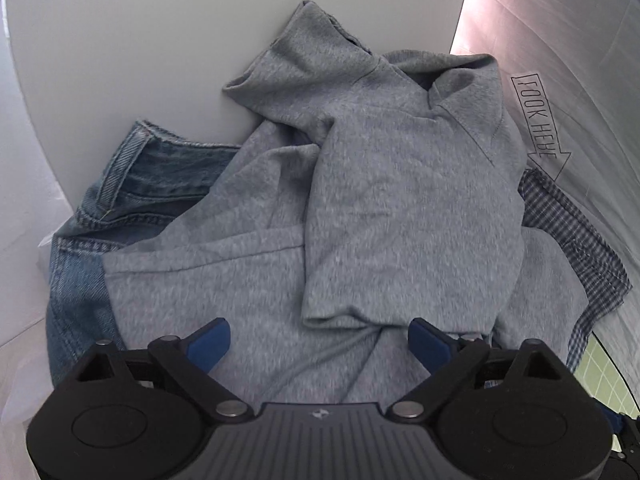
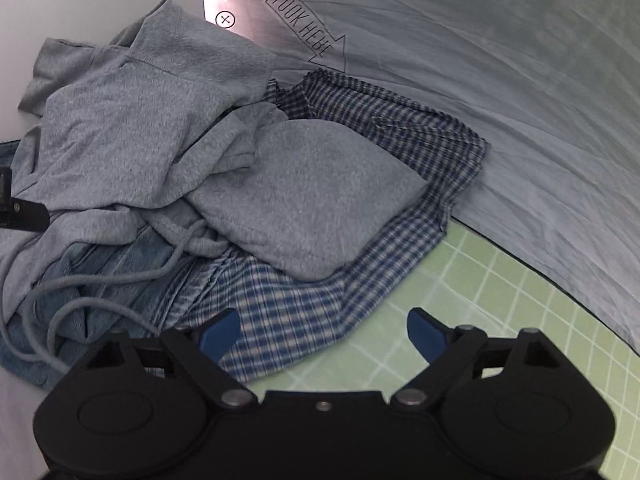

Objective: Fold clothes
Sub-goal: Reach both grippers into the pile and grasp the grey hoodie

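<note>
Left gripper (image 1: 319,336): jaws apart, nothing between the blue pads; it hangs over the near edge of the grey hoodie.
Right gripper (image 2: 323,330): jaws apart, nothing clamped; beneath the gap lie the near edge of the checked shirt and the green mat.
Grey hoodie (image 1: 372,200): crumpled heap on top of the pile, just ahead of the left gripper; in the right wrist view it sits far and left of the right gripper, hood toward the right.
Drawstring (image 2: 120,280): grey cord, looping loose from the hoodie over the jeans, near left of the right gripper.
Jeans (image 1: 132,184): blue denim, under the hoodie, showing at its left side.
Checked shirt (image 2: 400,152): blue and white, under the hoodie, spread out to its right and near side.
Green mat (image 2: 500,300): gridded, right of the pile, shirt edge lying on it.
Sheet (image 2: 520,80): pale wrinkled cloth, far right, printed with an arrow reading "LOOK HERE" (image 2: 308,30) that points at the shirt.
White surface (image 1: 140,40): far left, beyond the pile.
</note>
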